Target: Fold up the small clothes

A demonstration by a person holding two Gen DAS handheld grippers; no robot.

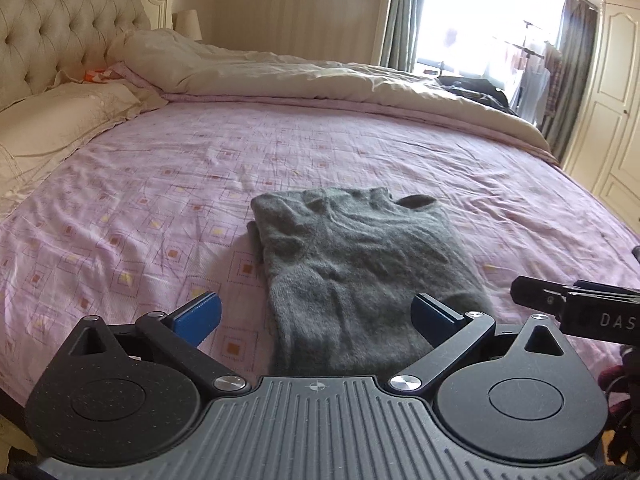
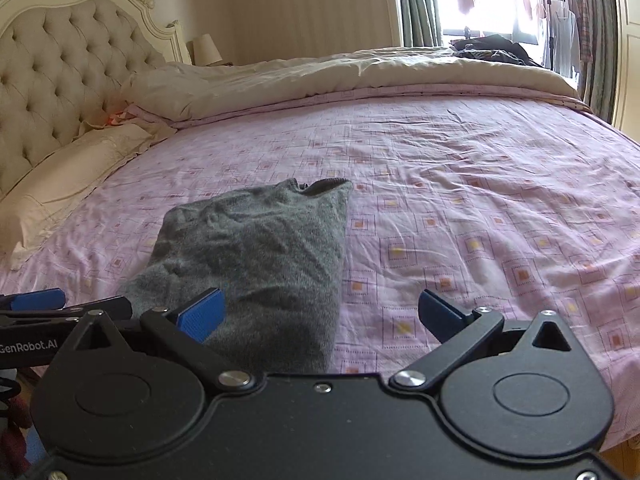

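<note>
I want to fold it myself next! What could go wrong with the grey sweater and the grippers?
1. The sweater is fluffy and layered, so an open gripper might pinch only the top layer and the fold could slip apart.
2. The sheet is wrinkly; the right gripper could grab sheet along with the sweater.
3. Both grippers sit close together at the near edge, so they might bump.

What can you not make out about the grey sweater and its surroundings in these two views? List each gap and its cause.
- Grey sweater: near hem hidden behind the left claw body, left wrist view.
- Sleeves: tucked under, both views.
- Orange item by the headboard: too small.
- Window: overexposed.
- Dark clothes pile: too distant.
</note>
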